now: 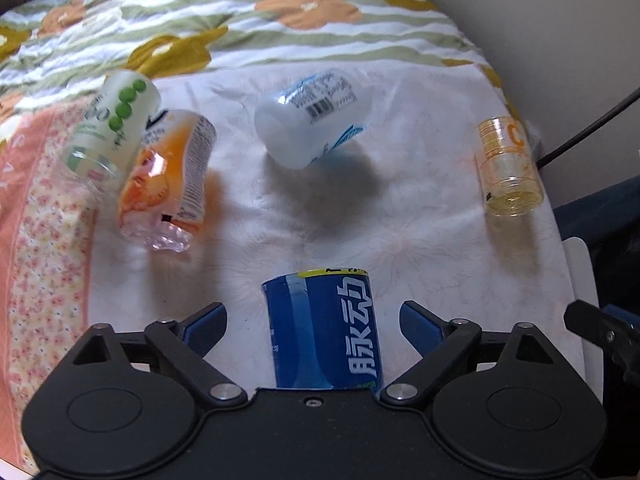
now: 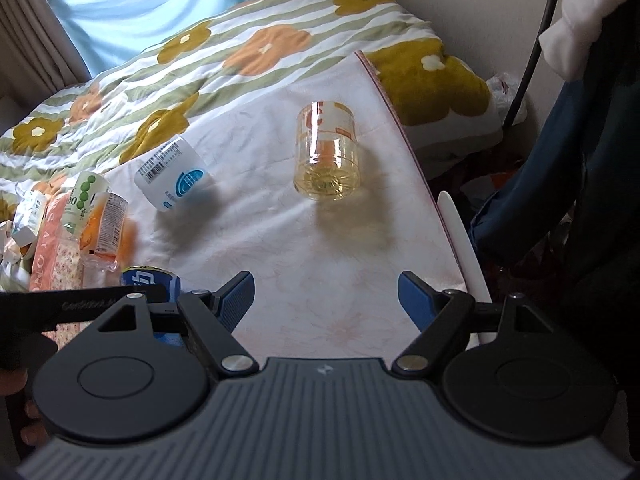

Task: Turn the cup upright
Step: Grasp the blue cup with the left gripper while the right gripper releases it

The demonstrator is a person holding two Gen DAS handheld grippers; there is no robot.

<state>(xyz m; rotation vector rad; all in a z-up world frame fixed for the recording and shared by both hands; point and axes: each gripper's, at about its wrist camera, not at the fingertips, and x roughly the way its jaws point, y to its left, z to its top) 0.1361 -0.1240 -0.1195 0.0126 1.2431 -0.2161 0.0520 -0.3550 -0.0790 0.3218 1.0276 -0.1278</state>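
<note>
Several cut-bottle cups lie on a white cloth (image 1: 420, 208) on a bed. A blue cup (image 1: 324, 328) with white characters lies between the open fingers of my left gripper (image 1: 312, 320), not touched by either pad; it also shows at the left in the right wrist view (image 2: 150, 280). A white cup with a barcode (image 1: 312, 116) lies tilted farther ahead. A clear orange-printed cup (image 1: 508, 164) lies on its side at the right; in the right wrist view this cup (image 2: 326, 156) lies ahead of my open, empty right gripper (image 2: 326, 300).
A green-dotted cup (image 1: 112, 120) and an orange-labelled cup (image 1: 168, 176) lie together at the left, on a pink floral cloth's edge (image 1: 40, 240). A flowered quilt (image 1: 240, 20) covers the bed behind. The bed's right edge drops off near a black cable (image 1: 588, 128) and dark fabric (image 2: 560, 200).
</note>
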